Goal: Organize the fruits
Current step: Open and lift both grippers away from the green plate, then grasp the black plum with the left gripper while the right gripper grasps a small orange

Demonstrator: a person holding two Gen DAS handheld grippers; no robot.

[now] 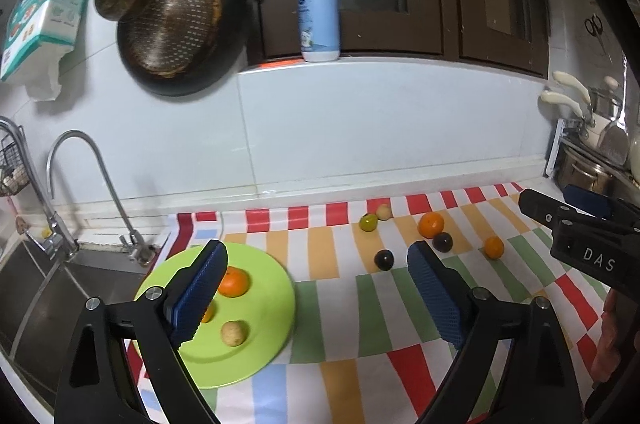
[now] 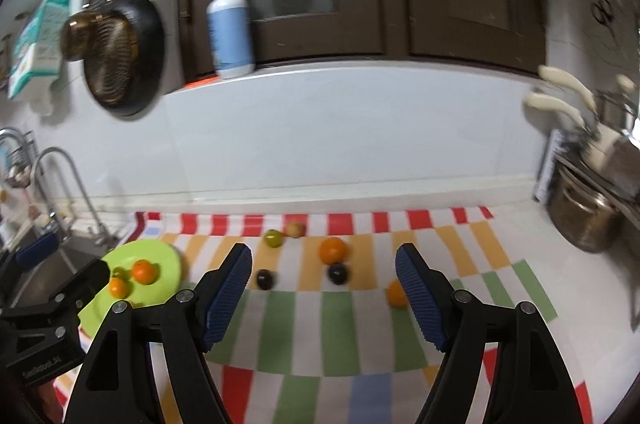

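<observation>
Fruit-sorting part done at a kitchen bench: round lime-green plastic plate (image 1: pixel 260 352) set at the sink end of the cloth as the collecting point, carrying a bright orange mandarin (image 1: pixel 234 282), a small tan round fruit (image 1: pixel 233 333) and a second orange piece (image 1: pixel 208 315) half hidden behind a blue pad.

Six loose fruits scattered nearer the wall, well apart from the plate: a small green fruit (image 1: pixel 368 223) just beside a pale yellowish one (image 1: pixel 383 212), a large orange (image 1: pixel 431 225) touching a dark plum-like fruit (image 1: pixel 443 242), another dark round fruit (image 1: pixel 384 259) and a small orange mandarin (image 1: pixel 494 247).

Left gripper (image 1: pixel 316 264) poised above the plate's right edge, fingers spread wide and empty, apparently free for the next pick. Right gripper (image 2: pixel 322 264) likewise parted with nothing between the fingers, aimed at the loose cluster, probably lining up on one of the nearer pieces.

Bench covered by a white cloth (image 1: pixel 340 324) checked in red, orange, green and blue. Steel sink (image 1: pixel 48 288) and curved tap (image 1: pixel 80 152) at left. Dark frying pan (image 1: pixel 180 24) hung on the white tiled wall. White-and-blue pump bottle (image 1: pixel 318 8) on the sill below dark brown window frames. Steel pots (image 1: pixel 592 168) at far right.
</observation>
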